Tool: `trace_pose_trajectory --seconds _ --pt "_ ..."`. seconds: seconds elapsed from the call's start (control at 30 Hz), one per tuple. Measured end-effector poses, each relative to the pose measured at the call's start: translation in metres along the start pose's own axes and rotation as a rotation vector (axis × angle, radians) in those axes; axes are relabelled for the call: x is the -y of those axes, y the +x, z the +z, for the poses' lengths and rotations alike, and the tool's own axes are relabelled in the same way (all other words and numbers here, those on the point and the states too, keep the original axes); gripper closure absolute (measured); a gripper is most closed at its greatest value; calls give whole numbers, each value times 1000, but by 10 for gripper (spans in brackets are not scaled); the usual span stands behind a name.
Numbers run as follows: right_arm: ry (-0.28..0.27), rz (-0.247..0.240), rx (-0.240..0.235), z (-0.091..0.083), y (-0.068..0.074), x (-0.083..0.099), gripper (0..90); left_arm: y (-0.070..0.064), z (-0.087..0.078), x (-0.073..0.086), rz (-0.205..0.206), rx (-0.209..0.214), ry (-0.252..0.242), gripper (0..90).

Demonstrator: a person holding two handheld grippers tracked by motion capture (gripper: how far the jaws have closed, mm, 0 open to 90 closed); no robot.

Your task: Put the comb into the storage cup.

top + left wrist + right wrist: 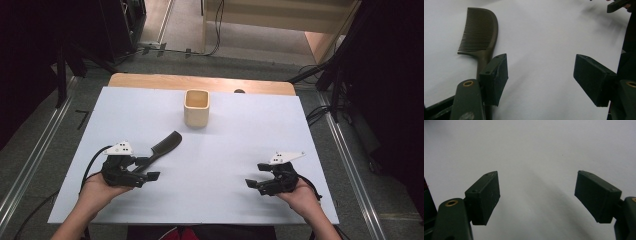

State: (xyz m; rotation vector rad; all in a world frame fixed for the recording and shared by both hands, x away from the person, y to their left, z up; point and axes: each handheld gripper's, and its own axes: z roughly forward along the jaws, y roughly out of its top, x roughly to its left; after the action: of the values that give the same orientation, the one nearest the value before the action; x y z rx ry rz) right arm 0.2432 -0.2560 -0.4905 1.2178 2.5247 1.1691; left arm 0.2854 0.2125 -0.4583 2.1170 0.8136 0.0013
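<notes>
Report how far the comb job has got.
Nothing looks done: the comb lies flat on the table, apart from the cup. In hand: the left gripper is open beside the comb's handle. The right gripper is open, holding nothing. Gripping remains.

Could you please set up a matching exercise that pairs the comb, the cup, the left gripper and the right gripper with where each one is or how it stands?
Things:
1. comb
2. cup
3. left gripper
4. right gripper

Descriptions:
A. stands upright near the far middle of the white sheet
B. open over bare sheet at the near right
C. lies flat, dark, teeth end pointing away from the person
D. open right beside the comb's handle, not closed on it

Pairs: 1-C, 2-A, 3-D, 4-B
</notes>
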Motion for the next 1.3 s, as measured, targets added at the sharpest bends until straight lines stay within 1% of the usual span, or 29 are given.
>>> trace_pose_trajectory --seconds 0.1,0.23,0.43,0.57,0.73,0.8,1.07,1.17,1.27,1.3 --pt "1 -1 0 0 0 0 185 0 -1 -1 -9 -14 -7 288" --pt "1 -1 0 0 0 0 185 1 -2 -2 -13 -25 -5 289" --pt "2 0 0 0 0 0 185 2 -4 -4 -32 -38 -8 291" --pt "1 0 1 0 0 0 185 3 -7 -5 -40 -59 -11 291" --pt "0 2 1 -1 0 0 185 7 -12 -4 -46 -90 -24 291" --pt "-1 2 0 -1 0 0 185 8 -13 -4 -49 -96 -33 291" --pt "-2 1 0 -1 0 0 185 15 -17 -1 -44 -125 -38 290" --pt "-3 1 0 -1 0 0 185 18 -18 1 -42 -145 -44 290" --pt "-3 0 -2 -1 0 0 185 21 -21 3 -50 -161 -52 290" --pt "-3 1 -2 -1 0 0 185 22 -21 4 -55 -159 -55 290"
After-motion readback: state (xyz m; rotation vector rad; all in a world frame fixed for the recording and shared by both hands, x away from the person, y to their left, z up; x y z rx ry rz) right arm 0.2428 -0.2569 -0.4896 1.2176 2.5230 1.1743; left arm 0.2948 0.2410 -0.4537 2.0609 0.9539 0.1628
